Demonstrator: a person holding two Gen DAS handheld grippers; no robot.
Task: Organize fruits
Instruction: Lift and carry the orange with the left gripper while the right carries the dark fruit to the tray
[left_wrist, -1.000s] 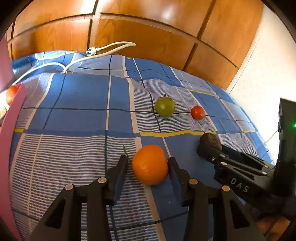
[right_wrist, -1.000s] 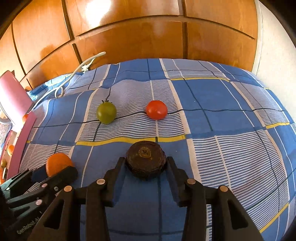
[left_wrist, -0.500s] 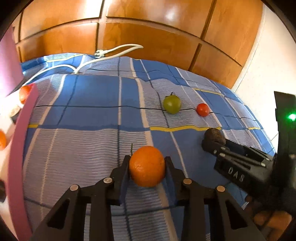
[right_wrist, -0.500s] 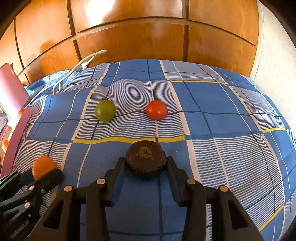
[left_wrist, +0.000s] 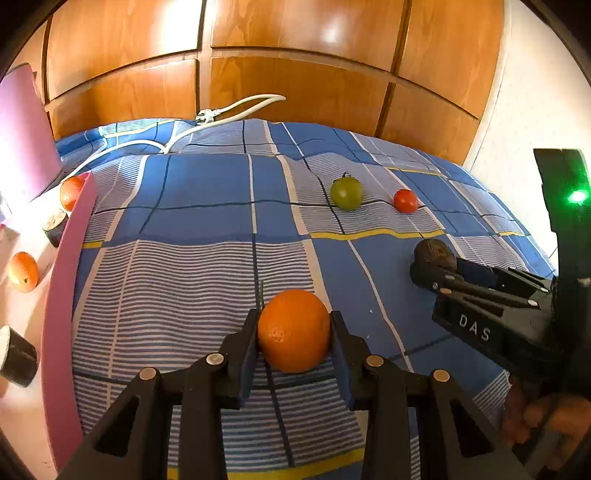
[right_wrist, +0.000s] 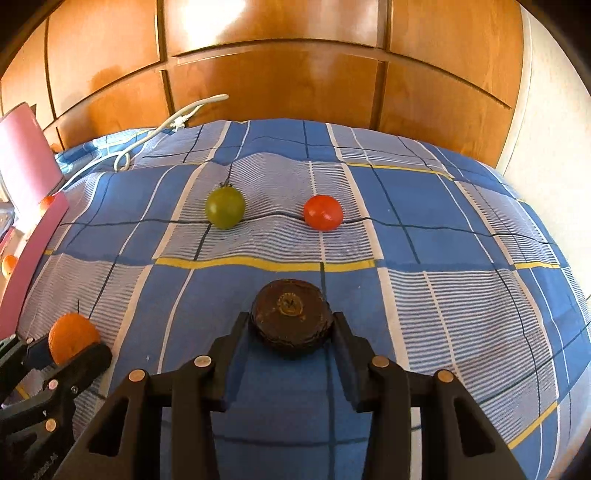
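Closed since the earlier frame, the left gripper (left_wrist: 293, 345) is clamped on the orange (left_wrist: 293, 329) near the bedspread's (left_wrist: 207, 192) near edge, ready for lifting, while the right gripper (right_wrist: 291, 334) brackets the dark brown fruit (right_wrist: 290, 317), contact unclear.

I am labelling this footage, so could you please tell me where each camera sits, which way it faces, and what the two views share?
Left wrist: on the left gripper, looking down along its fingers at the orange clamped between them; the right gripper and a hand show at right.
Right wrist: on the right gripper, looking down at the dark brown fruit between its fingers; the left gripper shows at lower left.
Shared: blue checked bedspread, green tomato, red tomato, white cable, wooden panels.
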